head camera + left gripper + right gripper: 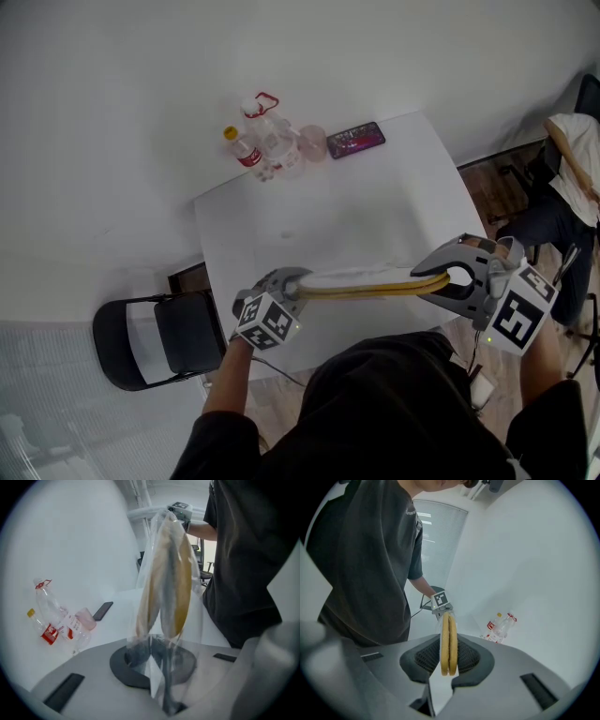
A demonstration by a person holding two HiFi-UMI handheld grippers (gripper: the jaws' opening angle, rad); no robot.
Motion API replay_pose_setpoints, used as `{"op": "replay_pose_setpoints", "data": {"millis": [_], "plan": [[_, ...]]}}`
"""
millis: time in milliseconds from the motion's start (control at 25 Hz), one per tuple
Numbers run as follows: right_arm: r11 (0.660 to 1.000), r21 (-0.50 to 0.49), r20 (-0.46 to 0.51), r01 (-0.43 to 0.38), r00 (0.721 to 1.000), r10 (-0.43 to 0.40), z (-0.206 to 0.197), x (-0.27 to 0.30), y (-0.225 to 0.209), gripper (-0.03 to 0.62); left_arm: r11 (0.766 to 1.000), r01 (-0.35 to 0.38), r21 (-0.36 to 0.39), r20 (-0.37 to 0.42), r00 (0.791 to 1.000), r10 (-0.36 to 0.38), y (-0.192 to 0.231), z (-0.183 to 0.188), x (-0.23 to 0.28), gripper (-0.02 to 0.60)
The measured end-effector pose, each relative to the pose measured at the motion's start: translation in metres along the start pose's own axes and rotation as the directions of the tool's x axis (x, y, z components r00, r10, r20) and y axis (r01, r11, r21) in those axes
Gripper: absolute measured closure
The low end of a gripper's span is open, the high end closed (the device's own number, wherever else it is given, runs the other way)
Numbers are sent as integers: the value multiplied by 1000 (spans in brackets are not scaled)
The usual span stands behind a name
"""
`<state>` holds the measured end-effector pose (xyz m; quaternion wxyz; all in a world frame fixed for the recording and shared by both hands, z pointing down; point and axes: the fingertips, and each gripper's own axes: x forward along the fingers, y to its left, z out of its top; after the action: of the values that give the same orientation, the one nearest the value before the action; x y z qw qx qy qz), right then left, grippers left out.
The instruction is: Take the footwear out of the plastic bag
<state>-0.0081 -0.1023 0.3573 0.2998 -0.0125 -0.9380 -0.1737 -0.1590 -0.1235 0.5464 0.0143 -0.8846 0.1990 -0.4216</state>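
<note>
Left gripper [298, 286] is pinched tight on one end of the plastic bag [361, 276] — the footwear [375, 290], a flat tan-soled pair, sits inside, stretched level just above the table [375, 206] — and the right gripper [457, 278] is clamped on the footwear's far end.

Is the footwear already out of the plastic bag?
No: in the left gripper view the clear plastic bag wraps around the footwear.

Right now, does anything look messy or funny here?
Nothing is spilled or broken. The only odd sight: the bag with slippers inside hangs above the table, pinched between the left gripper and right gripper. Bottles, cup and phone sit together at the far edge.
</note>
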Motion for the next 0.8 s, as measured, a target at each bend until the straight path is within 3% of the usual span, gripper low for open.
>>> {"op": "replay_pose_setpoints", "data": {"millis": [40,280,480,800], "plan": [[1000,4,3,7,1000,-7,0,-4,-2,523,1000,-15,-2,-12,1000,15,3,-5,-1,557],[999,15,42,47,998,-48,4,-28,-10,523,991,-67,-118,6,998,68,18,-16,-19,558],[998,34,37,60,997,-61,0,-32,-14,523,981,-91,-171,7,996,94,25,-30,-21,558],[996,33,56,82,995,-84,1,-53,-18,523,949,-113,-295,45,990,132,30,-23,-28,558]]}}
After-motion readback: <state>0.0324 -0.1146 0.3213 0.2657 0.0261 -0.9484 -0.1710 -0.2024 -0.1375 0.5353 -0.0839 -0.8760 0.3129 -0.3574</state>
